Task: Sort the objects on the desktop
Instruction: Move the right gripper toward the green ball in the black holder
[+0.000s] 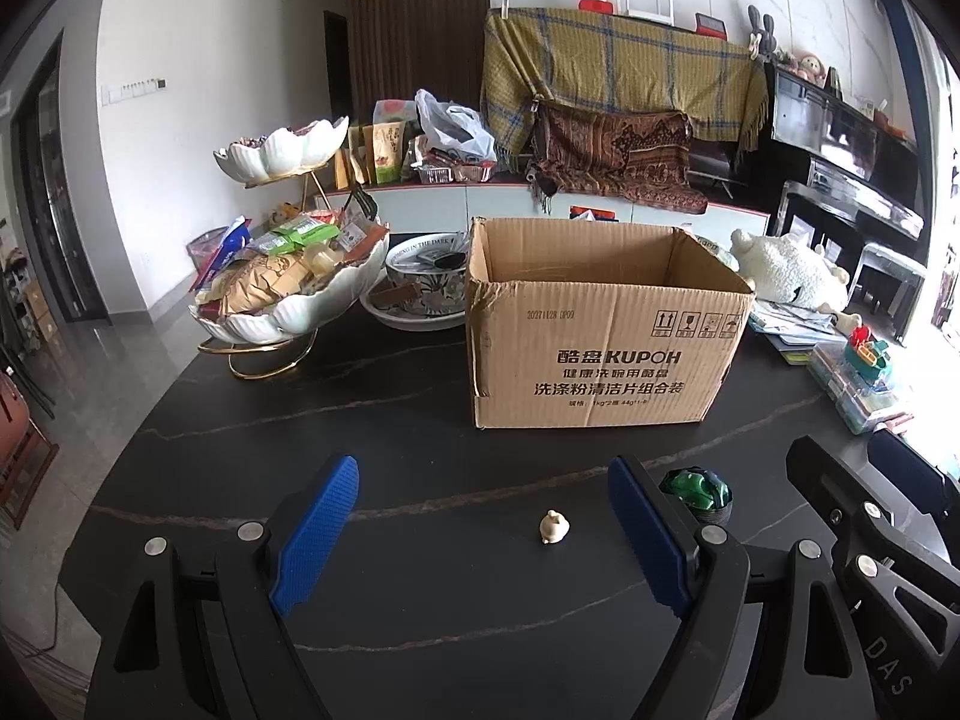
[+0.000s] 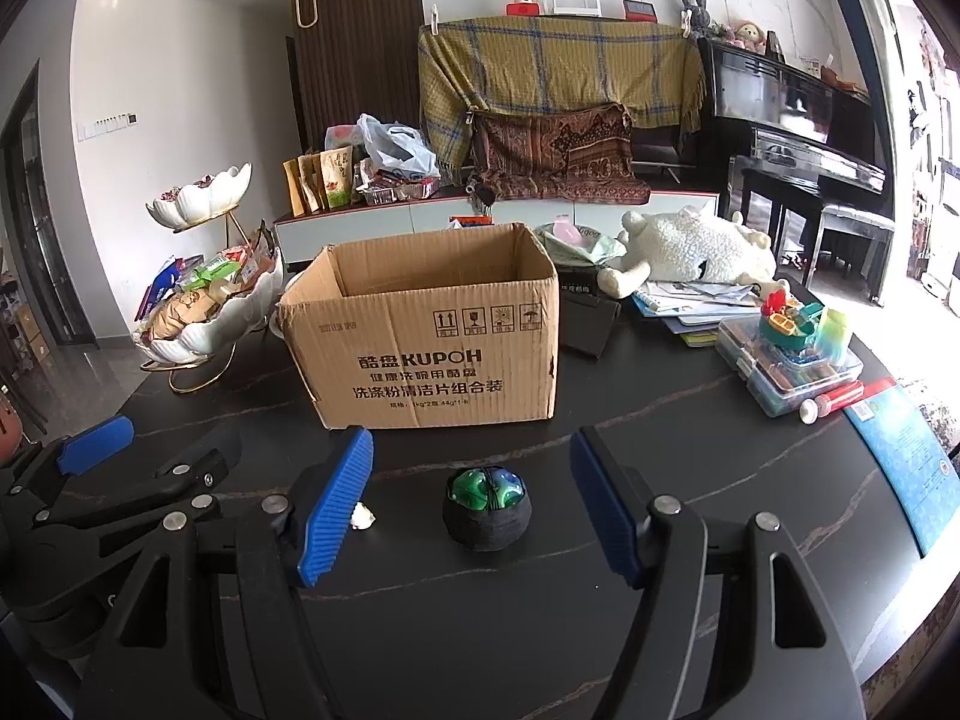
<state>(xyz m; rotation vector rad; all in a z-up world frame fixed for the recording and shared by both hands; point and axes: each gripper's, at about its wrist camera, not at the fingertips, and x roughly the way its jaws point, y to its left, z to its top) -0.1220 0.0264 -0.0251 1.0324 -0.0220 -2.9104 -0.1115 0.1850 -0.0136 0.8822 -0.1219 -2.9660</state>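
An open cardboard box (image 1: 600, 354) (image 2: 432, 348) stands on the dark marbled table (image 1: 360, 408). A small cream figurine (image 1: 553, 527) lies in front of it, between and just ahead of the blue pads of my left gripper (image 1: 483, 531), which is open and holds nothing. A small black pot with green and blue glossy pieces (image 2: 487, 507) (image 1: 699, 495) sits ahead of my right gripper (image 2: 471, 498), open too, its pads apart from the pot. The figurine (image 2: 363, 517) peeks past the right gripper's left finger. Each view shows the other gripper at its side edge.
A two-tier white flower-shaped snack stand (image 1: 288, 288) and a patterned bowl (image 1: 420, 288) stand left of the box. A white plush toy (image 2: 696, 252), papers, a clear plastic case with toys (image 2: 786, 354), a red tube (image 2: 837, 399) and a blue book (image 2: 906, 462) lie to the right.
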